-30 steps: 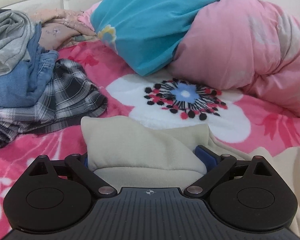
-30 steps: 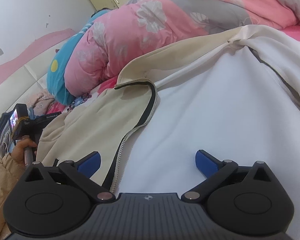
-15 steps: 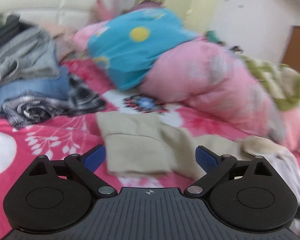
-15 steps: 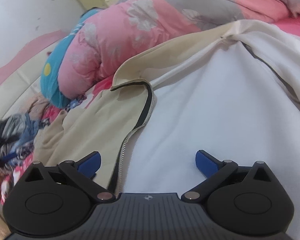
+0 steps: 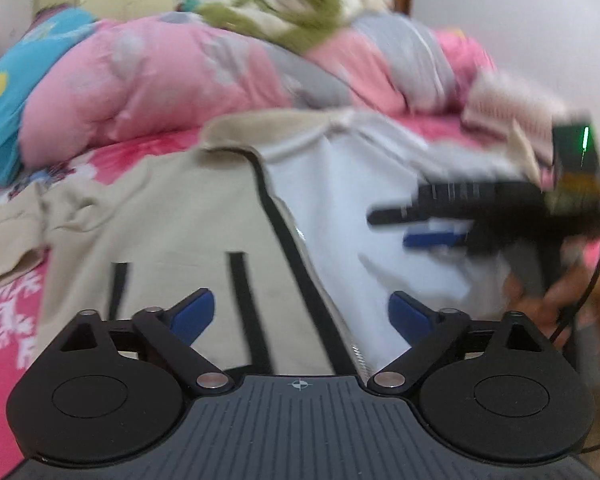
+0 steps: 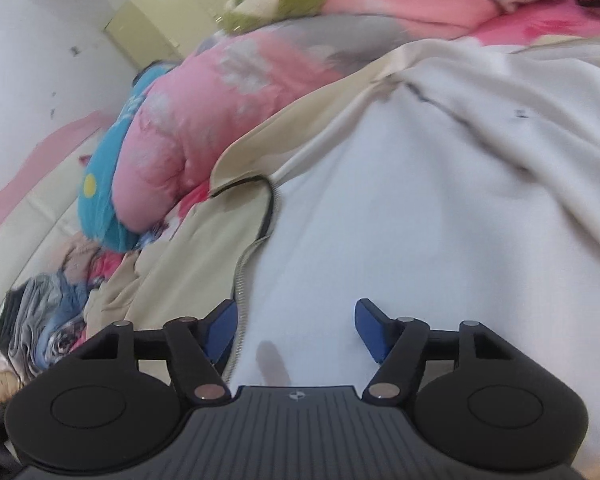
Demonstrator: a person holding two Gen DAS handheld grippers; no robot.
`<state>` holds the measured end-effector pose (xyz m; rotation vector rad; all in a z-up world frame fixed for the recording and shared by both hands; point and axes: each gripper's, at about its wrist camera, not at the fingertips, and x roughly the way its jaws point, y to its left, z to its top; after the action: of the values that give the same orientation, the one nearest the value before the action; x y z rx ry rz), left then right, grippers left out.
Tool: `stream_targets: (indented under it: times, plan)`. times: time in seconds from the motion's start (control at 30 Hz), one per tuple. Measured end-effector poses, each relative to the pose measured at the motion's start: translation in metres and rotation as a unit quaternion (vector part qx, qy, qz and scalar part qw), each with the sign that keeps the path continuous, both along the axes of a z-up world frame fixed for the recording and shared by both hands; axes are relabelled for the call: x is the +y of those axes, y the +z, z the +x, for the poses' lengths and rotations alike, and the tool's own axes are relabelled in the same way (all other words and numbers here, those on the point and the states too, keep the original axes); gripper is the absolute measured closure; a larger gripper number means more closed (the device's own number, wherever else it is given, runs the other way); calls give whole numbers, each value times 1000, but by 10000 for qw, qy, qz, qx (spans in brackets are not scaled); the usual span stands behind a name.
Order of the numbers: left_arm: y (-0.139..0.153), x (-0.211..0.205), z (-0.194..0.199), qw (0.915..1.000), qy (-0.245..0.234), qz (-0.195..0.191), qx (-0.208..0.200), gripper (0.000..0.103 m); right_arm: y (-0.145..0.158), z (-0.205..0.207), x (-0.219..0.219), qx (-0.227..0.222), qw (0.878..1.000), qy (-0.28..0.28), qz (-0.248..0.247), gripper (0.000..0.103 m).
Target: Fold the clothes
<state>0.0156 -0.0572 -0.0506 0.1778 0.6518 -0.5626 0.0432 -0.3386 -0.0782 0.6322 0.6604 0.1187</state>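
L gripper dropped the sleeve, swung over to the beige zip jacket spread on the bed, jaws wide w/ nothing gripped; R gripper narrowing over white lining, no pinch yet → next fold starting.

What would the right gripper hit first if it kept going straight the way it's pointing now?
Most likely the jacket's white lining, spread open on the bed just ahead of the right gripper. Its jaws have just been closing, with lining beneath them but nothing pinched. The zipper edge runs just left of that line. Depth is hard to judge here.
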Motion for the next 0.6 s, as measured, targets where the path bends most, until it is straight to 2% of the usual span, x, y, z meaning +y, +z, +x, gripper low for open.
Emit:
stream_targets:
  times: [0.03, 0.13, 0.17, 0.27, 0.37, 0.4, 0.47, 0.6]
  plan:
    - [-7, -9, 0, 9998, -21, 200, -25, 28, 0, -1, -4, -23, 10000, -51, 55, 37]
    - [-21, -22, 6, 9983, 128, 568, 38, 46, 1, 1, -8, -114, 9997, -135, -179, 37]
    - [-22, -19, 9, 9983, 201, 538, 110, 47, 0, 2, -9, -149, 9994, -142, -274, 37]
    - [-23, -11, 10, 9978, 367, 482, 252, 56, -7, 3, -13, -232, 9990, -136, -354, 37]
    - [-22, -7, 10, 9970, 522, 498, 290, 77, -16, 1, -16, -388, 9985, -112, -359, 39]
    - [-22, -6, 10, 9965, 606, 495, 311, 89, -17, 0, -16, -444, 9982, -86, -383, 39]
    - [-19, -2, 12, 9953, 788, 442, 361, 92, -20, -1, -17, -533, 9978, -51, -384, 39]
    - [-4, 22, 17, 9903, 1333, 374, 123, 95, -23, -3, -23, -629, 9978, -30, -190, 40]
